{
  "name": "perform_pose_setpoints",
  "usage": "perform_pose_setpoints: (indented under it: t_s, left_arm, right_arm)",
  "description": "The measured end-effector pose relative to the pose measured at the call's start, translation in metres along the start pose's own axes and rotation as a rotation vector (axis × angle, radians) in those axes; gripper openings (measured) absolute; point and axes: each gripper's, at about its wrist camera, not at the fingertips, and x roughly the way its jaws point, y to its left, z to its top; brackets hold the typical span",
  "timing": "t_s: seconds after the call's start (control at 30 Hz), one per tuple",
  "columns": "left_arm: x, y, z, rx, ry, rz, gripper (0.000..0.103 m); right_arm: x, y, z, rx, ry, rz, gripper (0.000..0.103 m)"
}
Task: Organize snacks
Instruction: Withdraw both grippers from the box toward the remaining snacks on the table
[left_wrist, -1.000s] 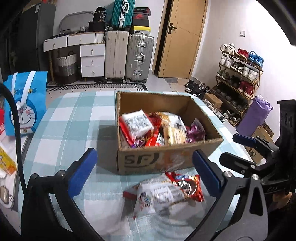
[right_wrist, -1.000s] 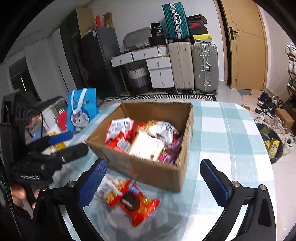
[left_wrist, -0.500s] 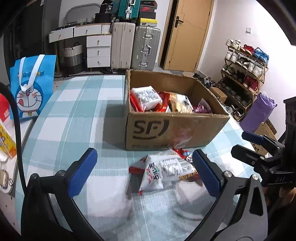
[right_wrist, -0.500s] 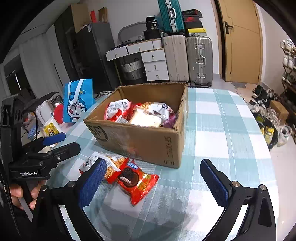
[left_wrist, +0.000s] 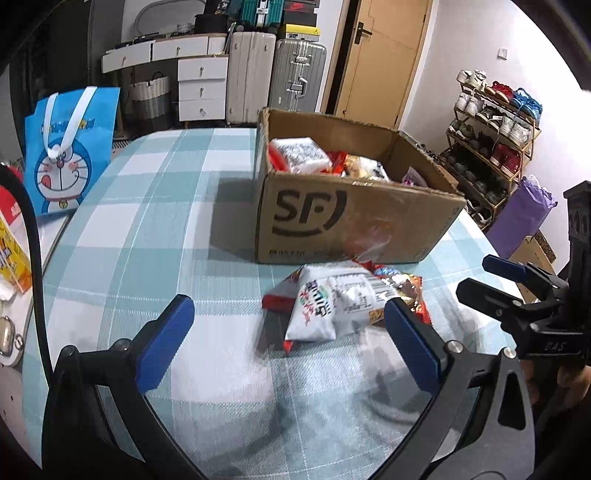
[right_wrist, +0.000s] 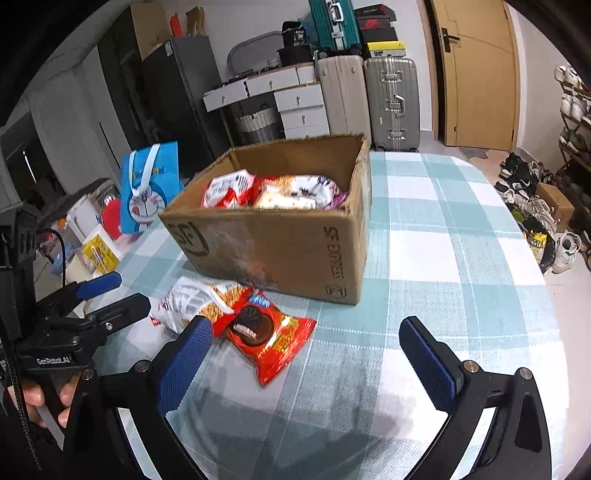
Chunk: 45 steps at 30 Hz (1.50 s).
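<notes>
Two loose packets, a white crinkled snack bag overlapping a red foil cookie packet, lie on the checked tablecloth against the brown cardboard box. Left gripper and right gripper are spread wide, empty. Risk: overlapping slippery film may drag both packets.

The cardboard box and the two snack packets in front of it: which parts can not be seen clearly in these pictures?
- Cardboard box: its bottom layer is hidden under the top packets, in both views.
- White packet: its print is blurred in the left wrist view; the right wrist view is partly blocked by the right claw.
- Red cookie packet: in the left view mostly behind the white packet.
</notes>
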Motion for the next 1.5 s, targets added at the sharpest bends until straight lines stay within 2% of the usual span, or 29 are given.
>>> perform_pose_setpoints:
  t_s: [0.13,0.43,0.87,1.17,1.37,1.5]
  left_arm:
    - [0.006,0.006,-0.005,-0.016,0.015,-0.001,0.102]
    - [0.016,0.013,-0.01,-0.03,0.036,-0.001,0.102]
    - [0.021,0.021,-0.007,-0.032,0.033,0.017,0.102]
    - [0.022,0.03,-0.007,-0.058,0.025,0.021,0.102]
    - [0.025,0.03,-0.008,-0.064,0.033,0.023,0.102]
    - [0.028,0.029,-0.009,-0.059,0.04,0.022,0.102]
  right_arm:
    - [0.009,0.001,-0.004,0.005,0.015,-0.009,0.102]
    - [0.04,0.001,-0.01,-0.004,0.109,-0.018,0.102]
    - [0.078,0.013,-0.004,-0.016,0.165,-0.004,0.102]
    - [0.091,0.027,-0.005,-0.044,0.186,0.004,0.103]
    - [0.096,0.038,-0.006,-0.072,0.182,-0.017,0.103]
    - [0.099,0.046,-0.007,-0.108,0.175,-0.067,0.103]
